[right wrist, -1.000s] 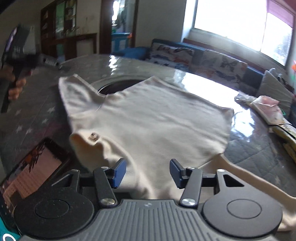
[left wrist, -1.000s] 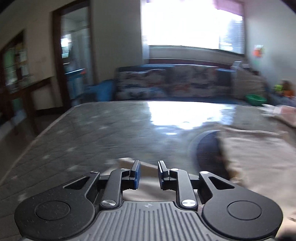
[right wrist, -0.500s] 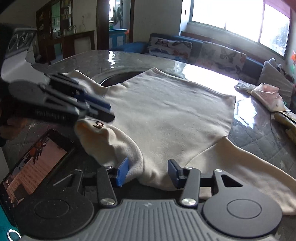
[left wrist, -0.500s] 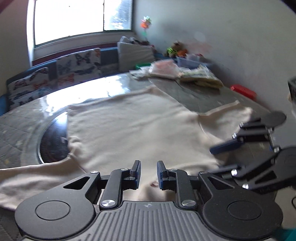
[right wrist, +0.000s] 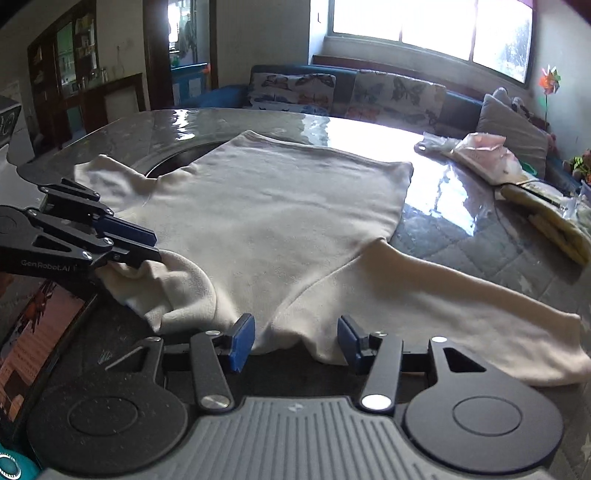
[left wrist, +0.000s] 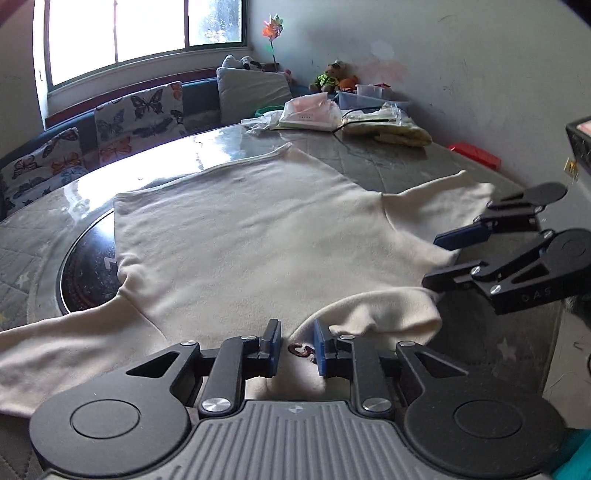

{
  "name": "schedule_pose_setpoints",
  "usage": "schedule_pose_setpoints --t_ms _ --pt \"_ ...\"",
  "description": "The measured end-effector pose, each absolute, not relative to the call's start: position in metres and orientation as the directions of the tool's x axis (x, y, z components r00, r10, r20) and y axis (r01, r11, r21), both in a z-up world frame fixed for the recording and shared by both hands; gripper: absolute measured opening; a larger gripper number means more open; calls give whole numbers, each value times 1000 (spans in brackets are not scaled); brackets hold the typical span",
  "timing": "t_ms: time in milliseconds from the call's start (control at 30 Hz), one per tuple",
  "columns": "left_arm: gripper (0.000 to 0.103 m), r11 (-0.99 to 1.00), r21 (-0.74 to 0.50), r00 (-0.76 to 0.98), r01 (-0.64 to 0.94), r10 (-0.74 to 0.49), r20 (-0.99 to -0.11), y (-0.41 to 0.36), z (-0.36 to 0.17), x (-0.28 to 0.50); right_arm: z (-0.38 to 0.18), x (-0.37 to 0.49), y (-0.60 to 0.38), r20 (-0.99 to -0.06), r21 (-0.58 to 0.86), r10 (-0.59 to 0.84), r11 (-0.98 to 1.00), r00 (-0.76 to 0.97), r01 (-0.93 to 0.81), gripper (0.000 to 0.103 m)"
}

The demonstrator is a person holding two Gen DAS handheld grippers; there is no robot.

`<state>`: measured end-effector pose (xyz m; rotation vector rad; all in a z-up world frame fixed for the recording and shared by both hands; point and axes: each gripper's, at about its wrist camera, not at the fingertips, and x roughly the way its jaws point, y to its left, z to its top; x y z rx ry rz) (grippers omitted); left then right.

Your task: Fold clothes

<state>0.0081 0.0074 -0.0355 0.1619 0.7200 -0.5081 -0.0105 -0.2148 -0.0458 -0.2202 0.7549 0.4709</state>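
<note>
**Cream top spread flat, both grippers at its collar**

The cream top (left wrist: pixel 258 240) lies spread on the round bench (left wrist: pixel 388 166), its hem toward the window side and its collar (left wrist: pixel 373 317) at the near edge. One sleeve (right wrist: pixel 461 295) runs out flat over the quilted cover; the other sleeve (left wrist: pixel 55 343) trails off the opposite way. Part of the body covers a dark round inset (left wrist: pixel 88 266) in the middle of the bench. A small reddish mark (left wrist: pixel 297 349) shows on the fabric at the neck.

The left hand-held gripper (left wrist: pixel 297 347) sits at the collar with its blue pads a narrow gap apart; cloth lies between them around the mark, but I cannot tell whether the pads press on it. In the right wrist view this gripper (right wrist: pixel 147 245) reaches in from the side, its tips touching the bunched collar fold.

The right hand-held gripper (right wrist: pixel 291 339) is released, jaws wide, with the shoulder edge of the top lying between the pads without being pinched. In the left wrist view it (left wrist: pixel 439 258) comes in from the side at the collar fold, fingers spread.

A phone (right wrist: pixel 33 332) lies screen-up on the bench just beside the collar. At the far side lie plastic bags (left wrist: pixel 306 114) and a yellowish bundle (left wrist: pixel 399 129). Behind the bench stands a sofa with butterfly cushions (right wrist: pixel 388 96) under a bright window (right wrist: pixel 424 22).
</note>
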Motion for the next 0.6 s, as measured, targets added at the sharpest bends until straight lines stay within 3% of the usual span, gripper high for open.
schedule_pose_setpoints --t_ms 200,400,600 --pt "26 878 -52 654 476 -393 -646 7 -23 10 -33 -5 -228 -658 -17 305 908 688 -418 55" --pt "29 874 -83 638 479 -411 -651 -13 -23 19 -46 -1 -243 -683 12 268 934 679 -357 55" --pt "47 873 -77 634 482 -407 -657 -35 -24 24 -38 -1 -263 -656 10 229 956 719 -294 57"
